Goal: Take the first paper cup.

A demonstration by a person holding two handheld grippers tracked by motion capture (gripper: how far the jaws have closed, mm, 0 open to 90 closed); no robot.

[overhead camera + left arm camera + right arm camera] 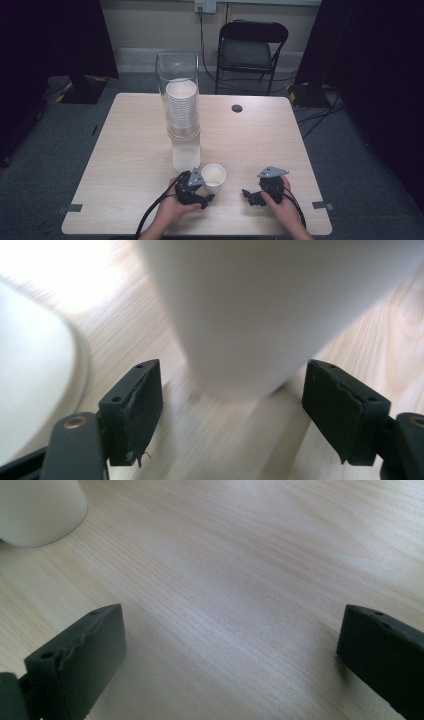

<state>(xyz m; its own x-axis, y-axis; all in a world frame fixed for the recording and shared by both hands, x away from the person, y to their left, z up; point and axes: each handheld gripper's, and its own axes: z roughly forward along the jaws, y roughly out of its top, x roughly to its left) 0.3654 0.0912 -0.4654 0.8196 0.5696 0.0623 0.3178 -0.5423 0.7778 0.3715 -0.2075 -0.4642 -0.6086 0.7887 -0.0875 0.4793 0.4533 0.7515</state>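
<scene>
Wooden table [130, 165], 1 loose cup [213, 178]

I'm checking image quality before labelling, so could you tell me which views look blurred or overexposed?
Left gripper view: the white paper cup is soft and smeared, with blown-out glare at top left. Right gripper view: mild softness, pale wooden table grain readable. High view: sharp, dim edges.

The pale wood-grain surface [130, 150] shows fine light-brown streaks, with a small round black grommet [237, 108] set in it, and a plain white paper cup [213, 178] stands on it beside a clear plastic tube-shaped dispenser [178, 80] holding a white stack of paper cups [182, 107]. Both hand-held grippers, left [206, 193] and right [248, 195], are matte black, their fingers [135, 410] black too, each topped by a grey three-cornered plate. Behind, a black folding chair [252, 50] stands on dark grey carpet [350, 150].
</scene>
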